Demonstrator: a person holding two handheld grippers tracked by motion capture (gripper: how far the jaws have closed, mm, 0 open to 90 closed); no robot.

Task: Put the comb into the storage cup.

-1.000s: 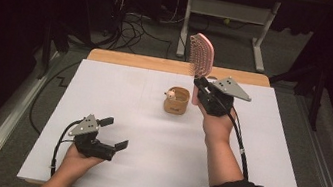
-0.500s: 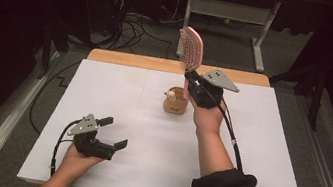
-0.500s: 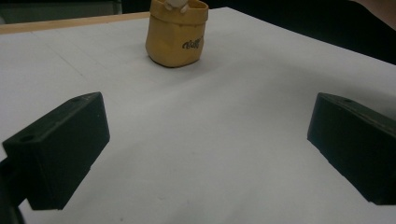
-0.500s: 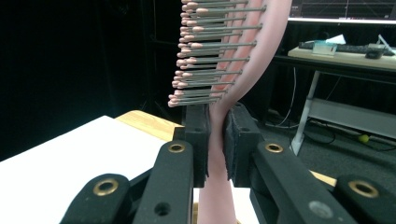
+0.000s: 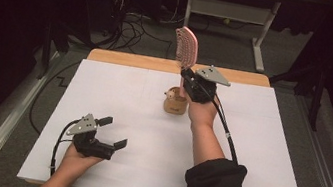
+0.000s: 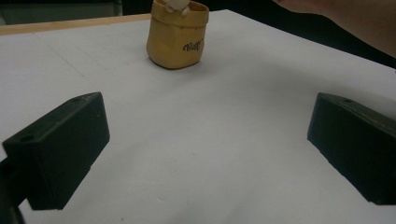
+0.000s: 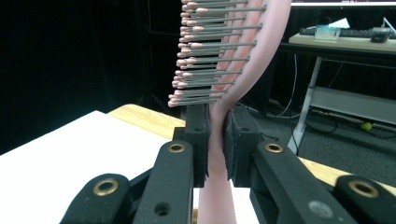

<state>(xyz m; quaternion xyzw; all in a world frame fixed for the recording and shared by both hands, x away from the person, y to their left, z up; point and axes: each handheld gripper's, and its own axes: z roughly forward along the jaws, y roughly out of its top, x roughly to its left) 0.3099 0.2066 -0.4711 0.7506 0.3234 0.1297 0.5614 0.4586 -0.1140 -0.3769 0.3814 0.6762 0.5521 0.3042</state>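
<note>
Right gripper (image 5: 188,77) is clamped on the pink brush (image 5: 186,47), pads pinching the handle just below the head. In the right gripper view the jaws sit tight against both sides of the handle (image 7: 217,140), bristles (image 7: 205,56) pointing to the left of that view. Brush stands roughly upright, head up, slightly tilted, raised above the table. The lower end of the handle sits right at the pouch (image 5: 175,100), a small tan fabric one standing upright near the middle of the white sheet (image 5: 118,96), just left of the right hand (image 5: 200,113). Can't tell if the handle tip is inside it or just above the rim.

Left gripper (image 5: 111,134) is wide, nothing between the jaws. It rests low in the left hand (image 5: 78,158) over the sheet's near-left part, well apart from the pouch. In the left gripper view both black jaws frame bare sheet, with the pouch (image 6: 176,35) farther off, something pale at its rim.
</note>
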